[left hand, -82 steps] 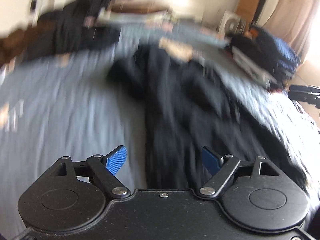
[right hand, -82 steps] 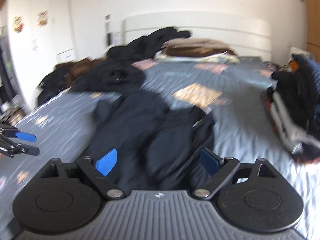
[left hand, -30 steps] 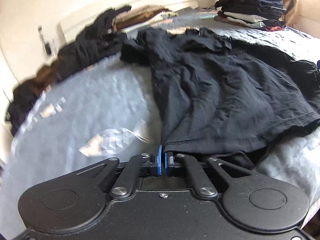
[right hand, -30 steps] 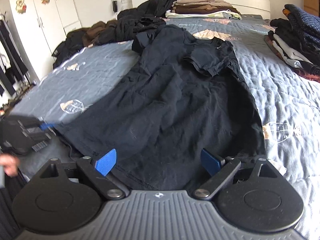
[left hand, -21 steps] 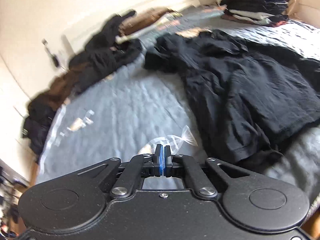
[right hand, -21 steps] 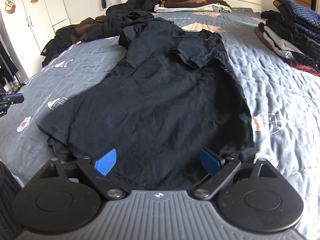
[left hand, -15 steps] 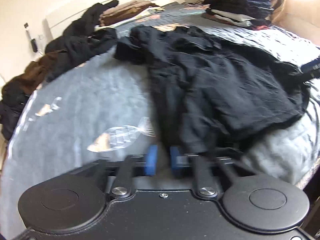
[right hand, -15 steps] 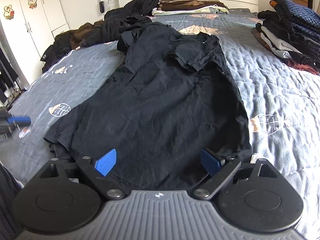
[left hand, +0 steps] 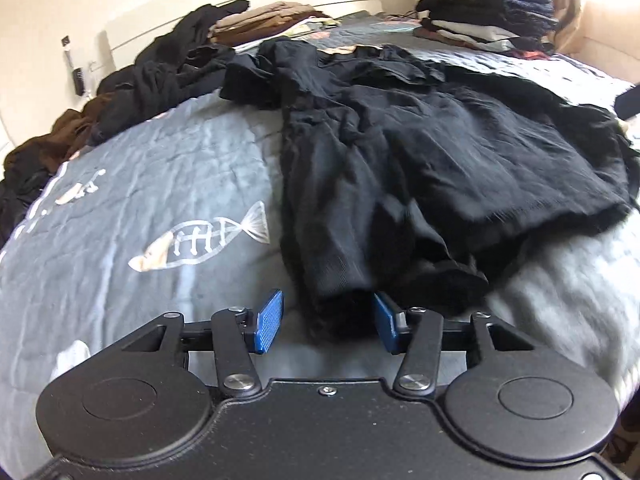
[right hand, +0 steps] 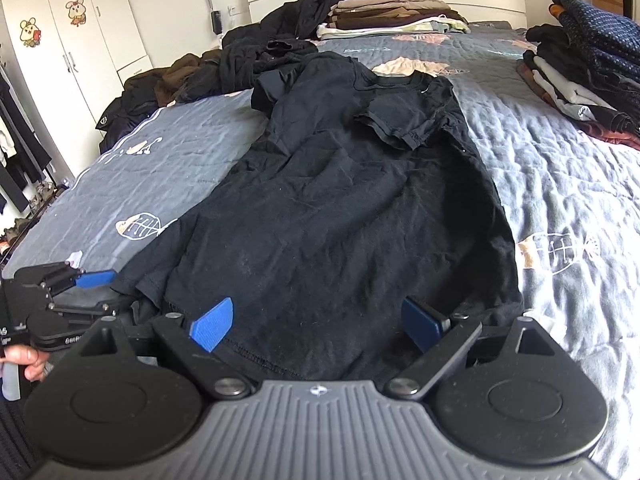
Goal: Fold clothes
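A black T-shirt (right hand: 340, 208) lies spread on the grey bedcover (right hand: 560, 200), collar toward the headboard, with one sleeve (right hand: 396, 128) folded onto its chest. My right gripper (right hand: 316, 326) is open and low over the bottom hem, which runs between its blue pads. My left gripper (left hand: 327, 320) is open too, and the shirt's (left hand: 420, 152) bunched bottom-left corner lies between its fingers. The right wrist view shows the left gripper (right hand: 102, 292) at that corner, with a hand (right hand: 24, 358) on its handle.
A stack of folded clothes (right hand: 592, 76) sits on the bed's right side. Loose dark and brown garments (right hand: 240, 60) pile up at the far left, and another folded stack (right hand: 392, 12) lies by the headboard. A white wardrobe (right hand: 60, 40) stands left of the bed.
The left gripper, shut on the shirt's corner a second ago, has opened and now straddles that corner. The shirt has gone from crumpled to laid out. The right gripper stayed open at the hem.
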A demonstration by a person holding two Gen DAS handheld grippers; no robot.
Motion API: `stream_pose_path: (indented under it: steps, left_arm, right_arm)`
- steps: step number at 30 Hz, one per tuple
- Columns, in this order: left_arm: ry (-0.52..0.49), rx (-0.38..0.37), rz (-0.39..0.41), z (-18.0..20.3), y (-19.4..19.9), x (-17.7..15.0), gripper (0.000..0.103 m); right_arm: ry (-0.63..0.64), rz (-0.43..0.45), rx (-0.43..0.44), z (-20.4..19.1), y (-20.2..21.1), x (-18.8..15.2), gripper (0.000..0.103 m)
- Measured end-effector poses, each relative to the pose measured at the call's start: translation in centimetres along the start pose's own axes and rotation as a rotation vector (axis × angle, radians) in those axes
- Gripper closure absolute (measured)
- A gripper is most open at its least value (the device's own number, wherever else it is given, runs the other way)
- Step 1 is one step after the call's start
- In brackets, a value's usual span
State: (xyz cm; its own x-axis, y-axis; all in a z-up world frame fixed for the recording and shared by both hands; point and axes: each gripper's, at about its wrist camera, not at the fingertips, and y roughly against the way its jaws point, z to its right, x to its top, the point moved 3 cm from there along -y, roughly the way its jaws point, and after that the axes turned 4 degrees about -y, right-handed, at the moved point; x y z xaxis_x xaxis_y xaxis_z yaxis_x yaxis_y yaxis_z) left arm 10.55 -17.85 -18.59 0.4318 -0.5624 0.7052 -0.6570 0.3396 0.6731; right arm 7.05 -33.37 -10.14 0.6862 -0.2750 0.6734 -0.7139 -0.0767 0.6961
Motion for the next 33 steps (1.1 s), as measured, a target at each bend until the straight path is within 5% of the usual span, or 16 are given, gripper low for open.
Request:
stream_pose_path:
  steps: [3,7,16,22,25,33]
  left_arm:
    - [-0.041,0.045,0.018,0.2,-0.1,-0.7,0.054]
    - [0.065,-0.006,0.077,-0.8,-0.4,0.0,0.054]
    - [0.115,-0.013,0.184,-1.1,-1.1,1.5,0.054]
    - [0.153,-0.013,0.124,-1.8,-2.8,1.7,0.054]
    - [0.175,-0.011,0.129,-2.5,-2.2,1.6,0.094]
    - [0.232,-0.030,0.141,-3.9,-1.2,2.3,0.098]
  right_arm:
    - [-0.002,0.000,0.000,-0.4,-0.1,-0.2,0.012]
    - [-0.009,0.001,0.000,-0.9,-0.3,-0.6,0.012]
    - [0.005,0.047,-0.016,-2.8,-0.7,-1.6,0.012]
    - [0.041,0.057,-0.068,-3.1,-0.5,-2.1,0.012]
    - [0.116,0.065,-0.121,-2.2,0.2,-1.8,0.012]
    - [0.307,0.004,-0.256,2.5,2.3,0.0,0.012]
